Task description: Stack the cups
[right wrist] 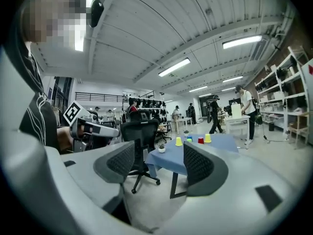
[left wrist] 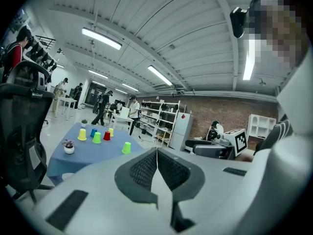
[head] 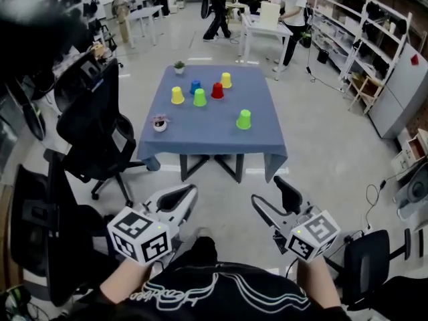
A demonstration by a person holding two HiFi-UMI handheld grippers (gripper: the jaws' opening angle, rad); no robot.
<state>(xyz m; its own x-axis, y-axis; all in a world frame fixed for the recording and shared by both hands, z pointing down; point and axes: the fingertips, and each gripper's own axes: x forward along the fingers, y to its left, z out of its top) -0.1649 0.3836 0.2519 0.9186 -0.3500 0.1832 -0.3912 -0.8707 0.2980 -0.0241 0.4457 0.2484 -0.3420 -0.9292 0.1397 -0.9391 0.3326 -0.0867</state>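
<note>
Nothing is stacked yet: all six cups (head: 200, 97) stand apart on the table (head: 207, 138), while well short of the table the left gripper (head: 192, 191) is closed on nothing and the right gripper (head: 266, 190) is open and empty.

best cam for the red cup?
Head view: the red cup stands unblocked on the blue tablecloth, seen from above among the other cups. The left gripper view and the right gripper view both show it only small and far off.

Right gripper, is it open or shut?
Open. In the right gripper view, the right gripper has its two pads standing wide apart, and nothing sits between them.
</note>
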